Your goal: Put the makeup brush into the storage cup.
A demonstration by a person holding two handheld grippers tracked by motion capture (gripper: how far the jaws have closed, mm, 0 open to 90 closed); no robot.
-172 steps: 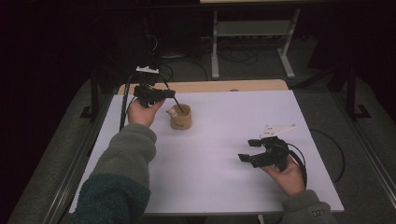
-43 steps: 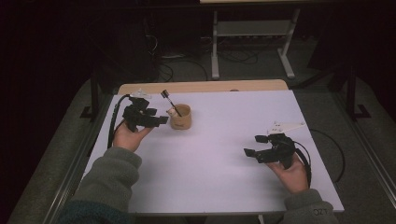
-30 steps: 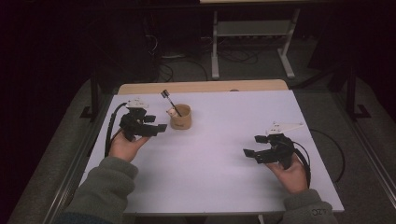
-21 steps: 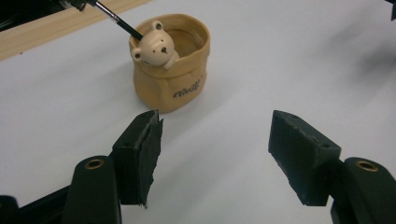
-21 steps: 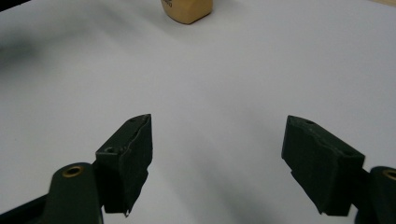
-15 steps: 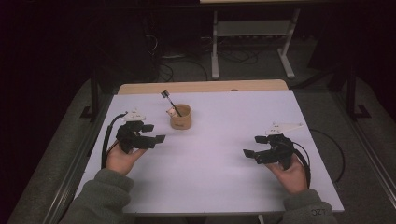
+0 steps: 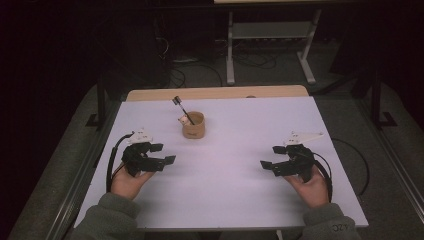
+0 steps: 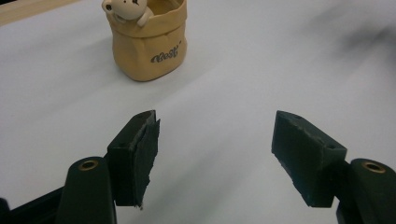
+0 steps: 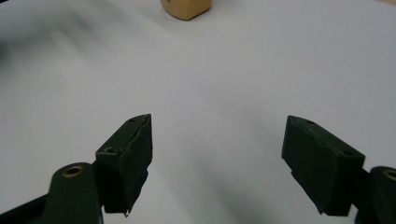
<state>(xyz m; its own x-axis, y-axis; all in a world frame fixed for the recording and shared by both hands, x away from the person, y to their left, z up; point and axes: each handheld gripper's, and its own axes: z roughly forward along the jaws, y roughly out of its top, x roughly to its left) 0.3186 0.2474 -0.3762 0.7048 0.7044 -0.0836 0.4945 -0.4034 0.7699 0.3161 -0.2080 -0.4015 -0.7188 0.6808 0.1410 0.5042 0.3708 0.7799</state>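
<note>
A small tan pot [image 7: 192, 127] with a bear figure on its rim stands at the far middle of the white table [image 7: 240, 125]. A dark stick-like tool [image 7: 180, 106] leans out of it. My left gripper [image 7: 164, 153] rests near the left edge, well short of the pot, open with nothing between its jaws, which have just been opening. In the left gripper view the pot [image 8: 149, 42] stands ahead of the open gripper [image 8: 215, 140]. My right gripper [image 7: 270, 156] lies at the right, open and empty; in its own view the gripper [image 9: 217, 144] faces bare table and the pot's base [image 9: 187, 7].
A wooden strip [image 7: 215, 93] borders the table's far edge. A metal stand [image 7: 270, 35] and cables sit on the dark floor behind. A black cable [image 7: 357, 160] loops off the table's right side.
My left hand has drawn back from the pot toward the near left and sunk to the table. The right hand has stayed put.
</note>
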